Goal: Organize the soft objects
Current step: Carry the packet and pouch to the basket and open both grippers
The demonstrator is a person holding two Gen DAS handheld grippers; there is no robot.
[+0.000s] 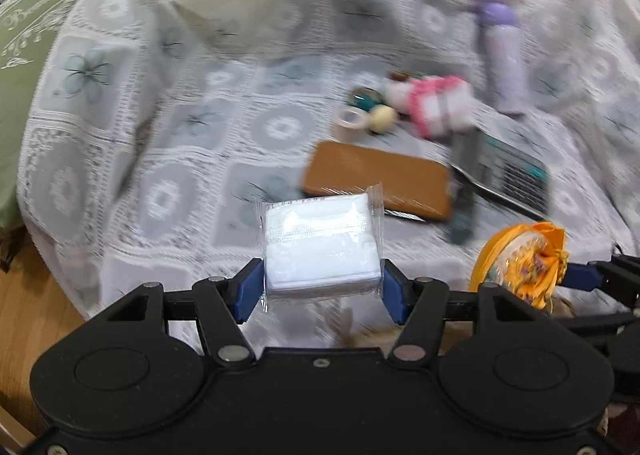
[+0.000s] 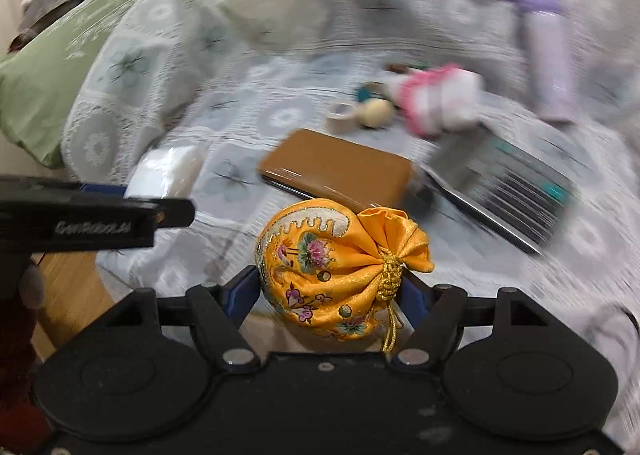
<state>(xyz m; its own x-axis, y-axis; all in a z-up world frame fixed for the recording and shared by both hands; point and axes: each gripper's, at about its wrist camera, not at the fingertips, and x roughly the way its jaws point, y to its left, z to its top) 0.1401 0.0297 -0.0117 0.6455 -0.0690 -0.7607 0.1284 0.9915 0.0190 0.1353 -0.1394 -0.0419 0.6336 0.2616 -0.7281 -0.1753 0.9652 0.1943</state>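
My left gripper (image 1: 322,287) is shut on a white tissue pack (image 1: 320,243) in clear wrap, held above the lace-covered surface. My right gripper (image 2: 332,295) is shut on a yellow embroidered drawstring pouch (image 2: 340,267). The same pouch (image 1: 520,263) shows at the right of the left wrist view, and the tissue pack (image 2: 160,175) shows at the left of the right wrist view behind the other gripper's arm. Further back lies a pink and white plush item (image 1: 436,103) (image 2: 436,99). Both views are motion-blurred.
On the white lace cover (image 1: 160,175) lie a brown wallet-like case (image 1: 376,179), a calculator (image 1: 512,175), tape rolls (image 1: 352,119), a cream ball (image 1: 382,118) and a lilac bottle (image 1: 504,55). A green pillow (image 1: 28,55) is at the left. Wooden floor (image 1: 36,295) shows lower left.
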